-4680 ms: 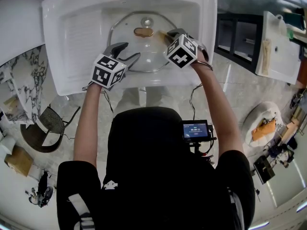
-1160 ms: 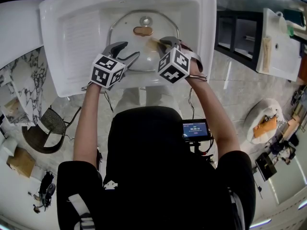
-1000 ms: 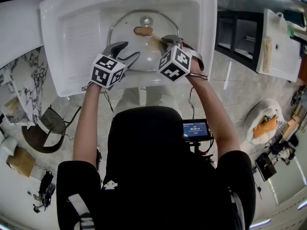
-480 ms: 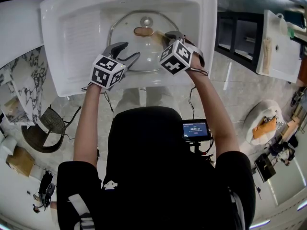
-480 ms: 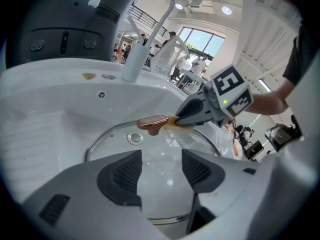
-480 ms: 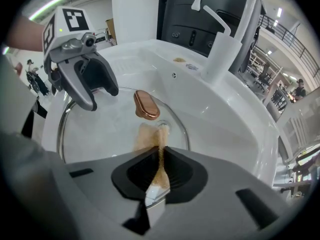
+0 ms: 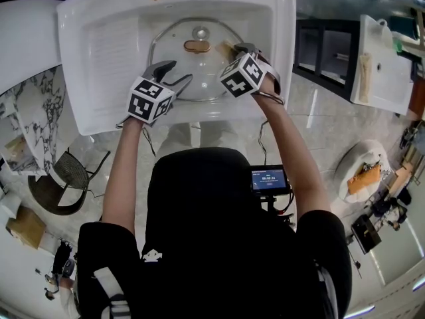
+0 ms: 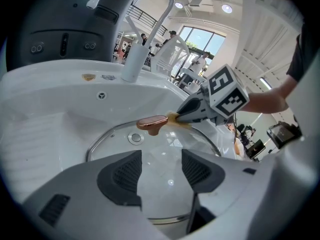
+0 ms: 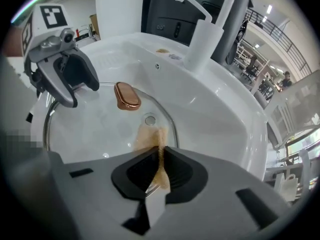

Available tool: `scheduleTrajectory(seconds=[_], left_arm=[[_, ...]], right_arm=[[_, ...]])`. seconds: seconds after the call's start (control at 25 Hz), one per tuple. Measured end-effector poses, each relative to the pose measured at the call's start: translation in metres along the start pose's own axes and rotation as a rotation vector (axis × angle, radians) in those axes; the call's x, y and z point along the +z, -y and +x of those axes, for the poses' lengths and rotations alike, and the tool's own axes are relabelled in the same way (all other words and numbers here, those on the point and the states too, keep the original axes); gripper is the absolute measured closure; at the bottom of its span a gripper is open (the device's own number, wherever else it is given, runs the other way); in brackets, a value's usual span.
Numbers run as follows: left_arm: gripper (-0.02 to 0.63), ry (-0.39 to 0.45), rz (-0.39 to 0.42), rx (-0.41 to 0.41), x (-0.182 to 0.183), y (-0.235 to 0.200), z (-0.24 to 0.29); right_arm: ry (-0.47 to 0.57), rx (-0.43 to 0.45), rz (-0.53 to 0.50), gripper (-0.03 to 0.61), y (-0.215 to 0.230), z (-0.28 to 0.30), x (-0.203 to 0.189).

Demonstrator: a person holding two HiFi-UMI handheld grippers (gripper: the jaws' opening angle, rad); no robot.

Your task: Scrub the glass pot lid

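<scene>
Reaching forward with the left arm (image 7: 123, 171) and the right arm (image 7: 292, 155), forearms bare. Holding the left gripper (image 7: 174, 73) tilted downward, fingers (image 8: 127, 173) spread apart, nothing pinched. Aiming the right gripper (image 7: 234, 48) steeply down, fingers (image 9: 185, 176) clamped on a thin tan scrub pad (image 9: 150, 136).

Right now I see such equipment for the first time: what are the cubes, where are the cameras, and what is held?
No robot: a person at a white sink holds a two-jaw gripper in each hand; the cubes are parts of those. One picture looks down from the person's head; the others come from cameras on the grippers. A glass pot lid with a copper-coloured knob lies in the sink. The right gripper is shut on a tan cloth resting on the lid beside the knob. The left gripper has its jaws apart over the lid's near edge, gripping nothing.
</scene>
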State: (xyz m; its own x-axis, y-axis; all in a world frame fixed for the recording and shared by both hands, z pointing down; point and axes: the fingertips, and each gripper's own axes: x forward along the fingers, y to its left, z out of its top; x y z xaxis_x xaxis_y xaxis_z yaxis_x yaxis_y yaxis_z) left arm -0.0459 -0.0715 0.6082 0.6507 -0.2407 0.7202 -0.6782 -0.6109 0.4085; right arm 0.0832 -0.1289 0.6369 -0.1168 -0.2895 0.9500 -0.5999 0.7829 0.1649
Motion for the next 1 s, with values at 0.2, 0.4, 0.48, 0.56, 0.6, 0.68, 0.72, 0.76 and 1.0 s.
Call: scheduleTrajectory(seconds=[0.2,0.4,0.48,0.56,0.6,0.68,0.72,0.76,1.0], left_arm=[[0.367,-0.012,0.019,0.041,-0.001,-0.001,-0.002],[0.368,0.033,0.024,0.051,0.011,0.005,-0.014],[0.370,0.073,0.034,0.067,0.019,0.005,-0.023],[0.376,0.108,0.042,0.083,0.027,0.005,-0.034],[0.383,0.121,0.042,0.087,0.031,0.005,-0.040],[0.408,0.143,0.046,0.095,0.038,0.008,-0.051],[0.421,0.155,0.053,0.100,0.041,0.010,-0.056],[0.438,0.169,0.063,0.105,0.045,0.013,-0.062],[0.540,0.214,0.138,0.142,0.057,0.030,-0.092]], right_arm=[[0.011,0.030,0.050,0.560,-0.004,-0.012,-0.002],[0.030,0.064,0.110,0.560,-0.013,-0.030,-0.003],[0.042,0.075,0.142,0.560,-0.017,-0.037,-0.003],[0.059,0.081,0.167,0.560,-0.023,-0.046,-0.002],[0.068,0.080,0.176,0.560,-0.025,-0.050,-0.002],[0.085,0.070,0.185,0.560,-0.028,-0.058,-0.001],[0.094,0.064,0.188,0.560,-0.030,-0.063,0.000],[0.104,0.057,0.193,0.560,-0.031,-0.069,0.002],[0.196,0.025,0.244,0.560,-0.034,-0.108,0.017]])
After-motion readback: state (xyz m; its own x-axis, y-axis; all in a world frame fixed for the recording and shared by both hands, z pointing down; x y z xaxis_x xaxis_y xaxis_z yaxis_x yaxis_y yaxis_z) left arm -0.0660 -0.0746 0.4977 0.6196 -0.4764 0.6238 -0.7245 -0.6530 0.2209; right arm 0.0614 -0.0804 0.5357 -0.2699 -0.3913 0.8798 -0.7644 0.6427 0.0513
